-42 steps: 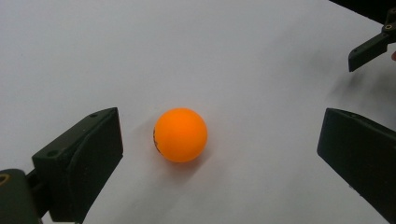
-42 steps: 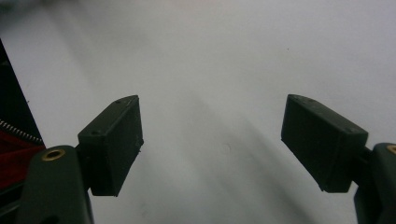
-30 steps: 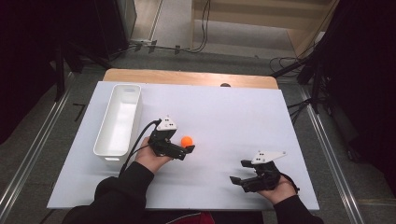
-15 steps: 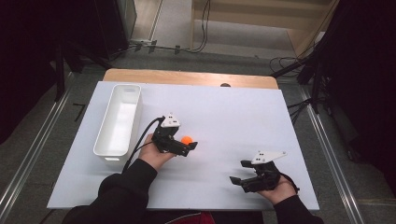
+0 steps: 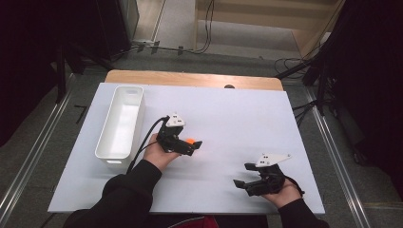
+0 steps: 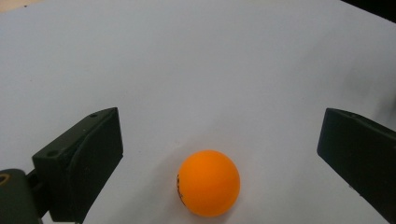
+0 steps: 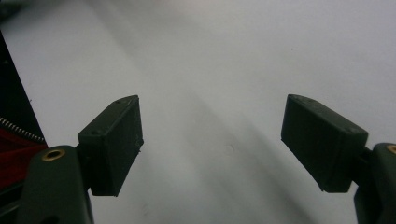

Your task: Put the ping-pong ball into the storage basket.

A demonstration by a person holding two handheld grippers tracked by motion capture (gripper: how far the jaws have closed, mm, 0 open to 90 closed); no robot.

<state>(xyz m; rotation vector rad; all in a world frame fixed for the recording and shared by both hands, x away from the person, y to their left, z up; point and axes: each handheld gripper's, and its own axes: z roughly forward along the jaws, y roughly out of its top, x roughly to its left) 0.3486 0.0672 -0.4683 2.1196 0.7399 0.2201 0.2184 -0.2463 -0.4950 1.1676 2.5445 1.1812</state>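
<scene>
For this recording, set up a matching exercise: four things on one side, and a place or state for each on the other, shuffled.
Things:
1. orange ball
2. white bin
3. left gripper
4. right gripper

Places or states:
A. open, nothing between its jaws, near the table's front right
B. lying on the white table between two open jaws
C. empty, along the table's left side
D. open, with its jaws on either side of the ball

Pairs: 1-B, 2-C, 3-D, 4-A
</scene>
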